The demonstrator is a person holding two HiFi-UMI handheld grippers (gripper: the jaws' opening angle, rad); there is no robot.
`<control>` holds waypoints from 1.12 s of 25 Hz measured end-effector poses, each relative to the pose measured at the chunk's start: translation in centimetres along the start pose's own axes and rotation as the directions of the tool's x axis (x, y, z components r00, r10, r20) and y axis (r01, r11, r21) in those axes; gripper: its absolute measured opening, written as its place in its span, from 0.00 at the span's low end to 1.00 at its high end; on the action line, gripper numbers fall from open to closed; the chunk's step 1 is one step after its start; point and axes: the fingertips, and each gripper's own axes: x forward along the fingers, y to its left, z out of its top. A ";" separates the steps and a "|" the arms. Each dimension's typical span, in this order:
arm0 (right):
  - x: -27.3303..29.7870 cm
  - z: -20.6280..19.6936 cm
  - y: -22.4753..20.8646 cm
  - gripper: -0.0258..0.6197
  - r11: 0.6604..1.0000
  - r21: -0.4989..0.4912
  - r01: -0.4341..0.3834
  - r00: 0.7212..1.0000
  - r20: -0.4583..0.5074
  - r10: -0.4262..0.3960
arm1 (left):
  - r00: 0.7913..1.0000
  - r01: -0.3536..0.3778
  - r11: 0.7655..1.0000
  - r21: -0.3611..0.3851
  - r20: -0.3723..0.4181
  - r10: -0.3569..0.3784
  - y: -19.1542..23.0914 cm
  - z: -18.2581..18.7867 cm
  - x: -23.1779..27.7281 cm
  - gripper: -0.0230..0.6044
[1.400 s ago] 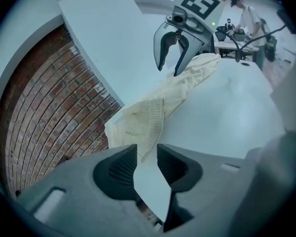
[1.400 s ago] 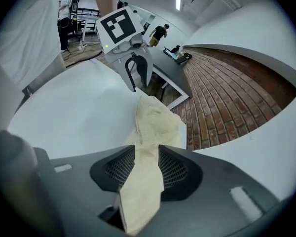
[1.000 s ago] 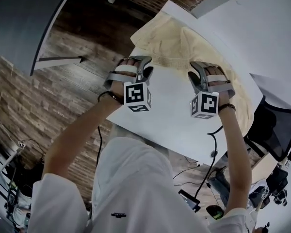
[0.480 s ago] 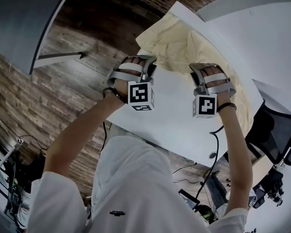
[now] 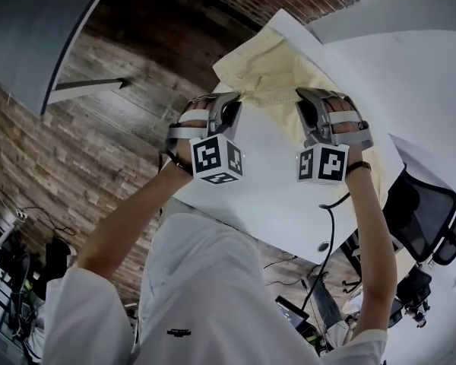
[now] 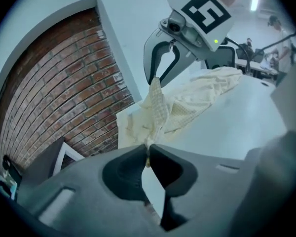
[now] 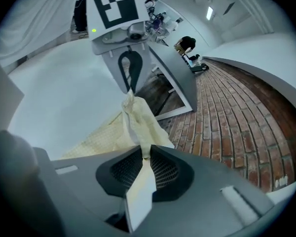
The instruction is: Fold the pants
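Cream checked cloth of the pants point(image 5: 273, 63), heaped and crumpled at the far end of the table point(image 5: 277, 188), one part spilling past the table's far corner. Left gripper point(image 6: 148, 153) over the table's left edge, jaws just drawn together and pinched on a thin edge of the cloth, a peak of fabric rising from the pinch. Right gripper point(image 7: 144, 152) nearer the table's middle, jaws likewise just drawn together, clamped on a folded strip of the same cloth, the strip's tail showing behind the pads. Both pinches on the side of the heap facing the table's near end, set apart from each other, cloth running up between them. Step in hand, as judged: grasp made at two points along one edge, at the start of the lift for spreading the garment. Next move, as judged: raising both grips together with the edge kept taut between them, then carrying the pants toward the bare near half of the table for laying flat before any fold; even pull called for, thin pinches of loose weave being prone to slipping. Folding proper not yet begun: no flat panel and no crease line visible. Containers: none in view on or beside the table, hence no contents to report.
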 end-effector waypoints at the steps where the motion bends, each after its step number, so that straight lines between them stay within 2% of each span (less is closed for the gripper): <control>1: 0.3 0.1 -1.0 0.12 1.000 0.022 0.012 1.000 0.004 -0.012 | 1.000 -0.003 0.999 -0.042 0.003 0.003 0.5 0.2 -0.1 0.09; 4: 1.4 0.8 -3.8 0.12 0.996 0.078 0.043 0.999 0.020 -0.045 | 1.000 0.010 0.983 -0.182 0.012 -0.008 1.9 0.6 -0.5 0.09; 6: 2.1 1.3 -5.4 0.12 0.993 0.100 0.066 0.997 0.029 -0.069 | 0.999 0.037 0.959 -0.280 0.018 -0.033 2.9 0.7 -0.8 0.08; 9: 3.3 2.1 -7.7 0.12 0.989 0.114 0.091 0.995 0.034 -0.095 | 0.996 0.094 0.909 -0.406 0.039 -0.086 4.3 0.8 -1.4 0.08; 12: 4.4 3.2 -9.2 0.12 0.988 0.121 0.097 0.994 0.043 -0.103 | 0.988 0.153 0.848 -0.508 0.076 -0.133 5.5 1.1 -2.5 0.08; 15: 5.2 4.2 -10.4 0.12 0.989 0.110 0.101 0.993 0.055 -0.108 | 0.982 0.190 0.796 -0.575 0.101 -0.161 7.0 1.2 -3.6 0.08; 17: 5.7 4.7 -11.0 0.12 0.990 0.102 0.102 0.992 0.061 -0.109 | 0.978 0.206 0.774 -0.599 0.105 -0.180 7.9 1.1 -4.0 0.08; 23: 8.5 5.0 -10.7 0.13 0.991 0.116 0.060 0.997 0.042 -0.065 | 0.971 0.215 0.755 -0.620 0.052 -0.234 9.3 -1.0 -2.5 0.08; 24: 9.2 5.0 -10.4 0.15 0.991 0.127 0.043 0.998 0.036 -0.048 | 0.970 0.207 0.755 -0.623 0.033 -0.239 9.5 -1.6 -1.9 0.08; 26: 10.2 4.7 -10.0 0.25 0.988 0.152 0.015 1.000 0.022 -0.018 | 0.972 0.182 0.757 -0.628 -0.004 -0.236 9.8 -2.5 -1.0 0.09; 28: 10.5 4.3 -9.9 0.28 0.985 0.175 0.005 1.000 0.012 -0.007 | 0.975 0.147 0.767 -0.625 -0.039 -0.219 10.1 -3.3 -0.2 0.14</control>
